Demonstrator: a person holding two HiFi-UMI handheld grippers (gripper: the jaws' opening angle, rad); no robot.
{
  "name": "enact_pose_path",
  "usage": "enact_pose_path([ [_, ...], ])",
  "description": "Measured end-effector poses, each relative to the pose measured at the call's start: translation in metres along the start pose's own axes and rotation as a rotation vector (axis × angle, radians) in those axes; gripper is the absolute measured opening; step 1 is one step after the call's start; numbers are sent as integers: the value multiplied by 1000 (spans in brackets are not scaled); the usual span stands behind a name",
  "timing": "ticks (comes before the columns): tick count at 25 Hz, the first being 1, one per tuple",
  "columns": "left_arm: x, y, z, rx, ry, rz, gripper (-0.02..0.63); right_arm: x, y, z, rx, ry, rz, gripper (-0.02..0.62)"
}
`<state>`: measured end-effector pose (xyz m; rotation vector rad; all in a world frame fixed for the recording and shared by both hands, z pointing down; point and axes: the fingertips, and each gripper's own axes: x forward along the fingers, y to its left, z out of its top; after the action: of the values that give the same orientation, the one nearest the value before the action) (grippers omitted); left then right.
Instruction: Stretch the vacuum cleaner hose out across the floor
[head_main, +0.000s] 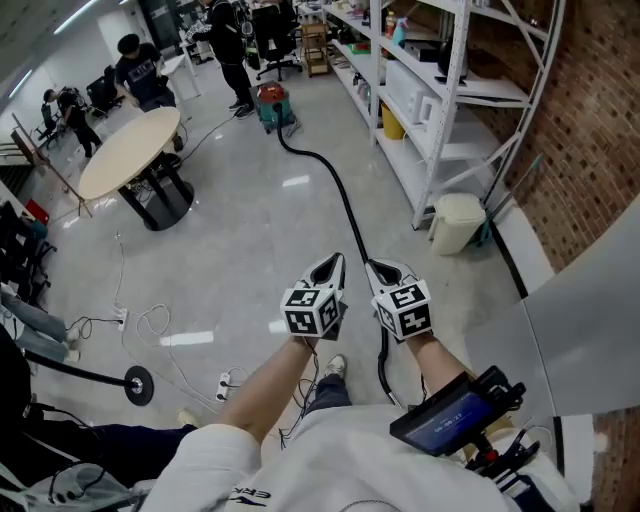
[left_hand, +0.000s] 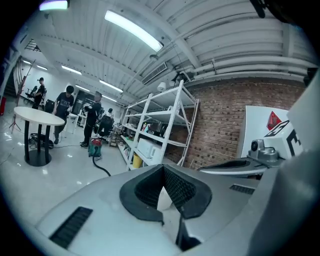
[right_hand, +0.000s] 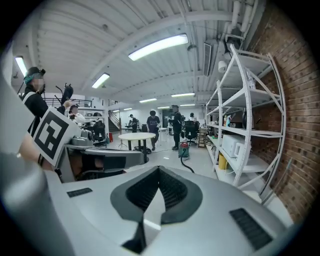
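Note:
A red and green vacuum cleaner (head_main: 272, 103) stands far off on the grey floor. Its black hose (head_main: 345, 205) snakes from it toward me, passes under my right gripper and ends near my foot. Both grippers hang side by side in the air above the hose, pointing at the vacuum. My left gripper (head_main: 335, 260) is shut with nothing in it. My right gripper (head_main: 371, 265) is shut and empty too. The left gripper view has the vacuum cleaner (left_hand: 96, 146) and hose (left_hand: 103, 170) beyond the left gripper (left_hand: 162, 168). Past the right gripper (right_hand: 159, 170) the right gripper view shows the vacuum cleaner (right_hand: 184, 149).
White shelving (head_main: 430, 100) lines the brick wall on the right, with a white bin (head_main: 456, 222) at its near end. A round table (head_main: 130, 150) stands left, and people stand at the back. Cables and a power strip (head_main: 228, 380) lie by my left foot.

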<state>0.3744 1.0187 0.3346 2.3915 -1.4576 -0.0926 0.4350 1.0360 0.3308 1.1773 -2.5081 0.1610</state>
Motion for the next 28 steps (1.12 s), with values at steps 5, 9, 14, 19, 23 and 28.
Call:
enact_pose_path([
  [5, -11, 2, 10, 15, -27, 17, 2, 0, 6, 14, -14, -23, 5, 2],
  [9, -15, 2, 16, 16, -45, 21, 2, 3, 7, 18, -19, -19, 12, 2],
  [14, -19, 1, 18, 14, -58, 18, 2, 4, 13, 18, -31, -16, 17, 0],
  [19, -19, 7, 22, 13, -57, 23, 2, 7, 10, 24, -31, -20, 11, 0],
  [23, -20, 9, 26, 13, -63, 24, 2, 7, 10, 28, -31, -24, 7, 0],
  [28, -20, 10, 30, 12, -68, 25, 2, 8, 8, 30, -32, -29, 4, 0],
])
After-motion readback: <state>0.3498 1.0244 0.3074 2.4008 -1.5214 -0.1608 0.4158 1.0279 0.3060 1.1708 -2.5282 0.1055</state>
